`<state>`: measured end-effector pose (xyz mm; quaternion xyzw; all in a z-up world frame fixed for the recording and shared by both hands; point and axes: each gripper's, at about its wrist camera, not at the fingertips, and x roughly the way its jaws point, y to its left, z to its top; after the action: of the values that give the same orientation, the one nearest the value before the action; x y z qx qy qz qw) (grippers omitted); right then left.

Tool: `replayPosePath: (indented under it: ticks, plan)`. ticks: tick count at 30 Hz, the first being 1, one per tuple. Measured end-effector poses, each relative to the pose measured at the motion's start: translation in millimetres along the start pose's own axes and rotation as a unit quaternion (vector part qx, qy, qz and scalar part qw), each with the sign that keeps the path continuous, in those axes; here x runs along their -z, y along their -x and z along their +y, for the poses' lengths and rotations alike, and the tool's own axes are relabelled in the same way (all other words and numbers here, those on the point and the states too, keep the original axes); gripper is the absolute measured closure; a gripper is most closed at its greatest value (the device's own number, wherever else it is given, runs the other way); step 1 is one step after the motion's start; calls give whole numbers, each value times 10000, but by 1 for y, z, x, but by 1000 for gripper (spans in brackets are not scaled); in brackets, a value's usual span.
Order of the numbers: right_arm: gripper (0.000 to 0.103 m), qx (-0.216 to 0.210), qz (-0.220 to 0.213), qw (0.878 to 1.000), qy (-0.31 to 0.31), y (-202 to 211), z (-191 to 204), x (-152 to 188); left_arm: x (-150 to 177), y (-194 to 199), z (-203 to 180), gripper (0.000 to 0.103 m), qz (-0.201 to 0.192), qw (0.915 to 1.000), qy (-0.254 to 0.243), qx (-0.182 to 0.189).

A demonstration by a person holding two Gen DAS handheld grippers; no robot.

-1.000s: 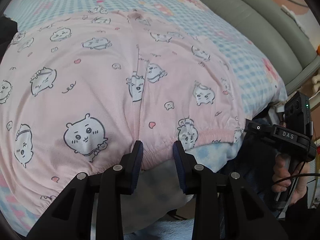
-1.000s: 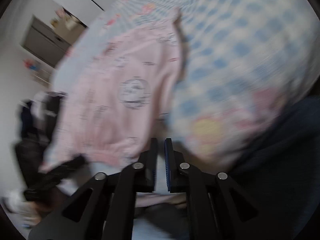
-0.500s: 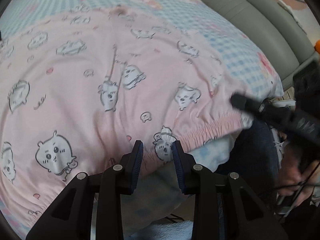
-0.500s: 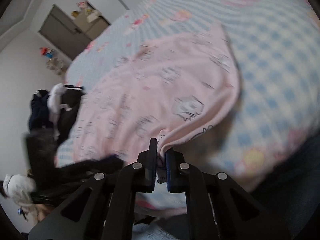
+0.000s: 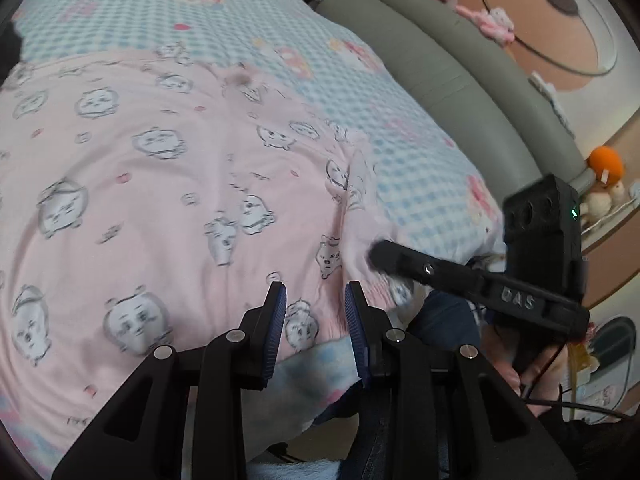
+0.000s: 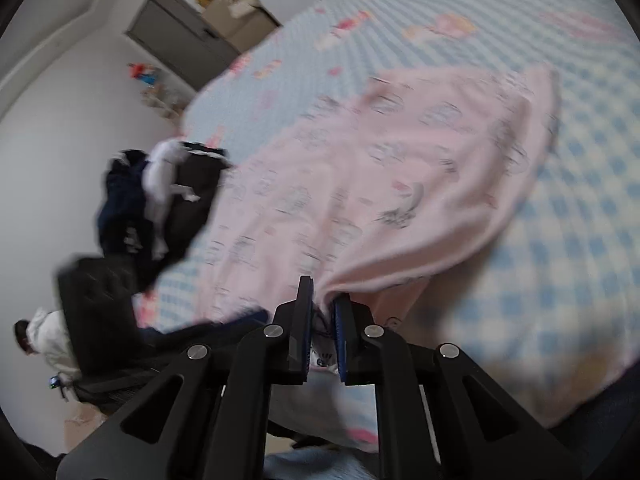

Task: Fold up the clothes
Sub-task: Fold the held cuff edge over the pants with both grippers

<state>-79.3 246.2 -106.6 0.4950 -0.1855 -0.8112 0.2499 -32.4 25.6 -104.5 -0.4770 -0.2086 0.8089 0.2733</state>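
Pink pyjama shorts (image 5: 168,184) with white cartoon faces lie spread on the blue checked bedspread (image 5: 420,168). My left gripper (image 5: 316,300) is open just above the elastic waistband at the bed's near edge, holding nothing. My right gripper (image 6: 322,304) is shut on the right corner of the shorts (image 6: 400,200) and lifts it, so the cloth folds leftward over itself. The right gripper also shows in the left wrist view (image 5: 380,256) at that raised corner.
A grey padded headboard (image 5: 452,80) runs along the far right of the bed. A pile of dark and white clothes (image 6: 160,196) lies at the bed's left side. A plush toy (image 5: 606,176) sits by the headboard. White wall and cabinets (image 6: 180,36) stand behind.
My right gripper closed on the shorts' right corner and has lifted it up and leftward. My left gripper has slid right along the waistband, still open.
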Motion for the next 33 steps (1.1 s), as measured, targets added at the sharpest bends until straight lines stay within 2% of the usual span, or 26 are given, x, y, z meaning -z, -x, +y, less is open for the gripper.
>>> replayPosePath:
  ticks: [4,6,9,10,13,14,16,18,19,20,21,22,25,28,30,33]
  plan:
    - [91,-110,-265,9979,-576,30,-25,17,-2,-19,-20,71,295,9986,-426,134]
    - [91,38,-413,9957,-827,46,-39,26,-3,-32,-28,71,423,9977,-521,80]
    - [91,520,-520,9907,-1145,60,-57,38,-5,-52,-35,71,595,9965,-590,58]
    - [89,643,-526,9885,-1264,63,-63,42,-5,-61,-37,71,677,9957,-637,27]
    - [87,609,-405,9866,-1460,59,-77,50,0,-90,-40,72,1076,9908,-743,-361]
    - [84,461,-318,9875,-1472,53,-79,50,1,-91,-39,72,1079,9909,-715,-380]
    - [68,164,-145,9885,-1494,42,-82,49,4,-94,-36,72,1086,9910,-658,-418]
    - [57,2,14,9898,-1426,30,-82,49,5,-94,-34,72,1095,9913,-590,-424]
    - [59,-19,86,9908,-1352,23,-81,49,4,-93,-32,72,1099,9915,-556,-415]
    - [65,-26,153,9917,-1273,17,-80,48,4,-92,-32,72,1100,9916,-545,-416]
    - [88,189,118,9936,-1110,15,-76,48,5,-92,-31,72,1096,9917,-538,-414]
    - [94,292,69,9944,-1012,17,-73,47,5,-87,-33,72,1050,9921,-567,-384]
    - [97,213,-110,9957,-891,33,-60,47,6,-78,-46,71,920,9929,-681,-310]
    - [98,201,-166,9971,-722,47,-44,50,13,-84,-45,68,1096,9906,-686,-452]
    - [98,-6,-167,9973,-715,47,-37,51,17,-97,-38,68,1224,9882,-667,-633]
    - [97,-202,-109,9974,-688,42,-32,51,15,-98,-33,68,1187,9903,-482,-537]
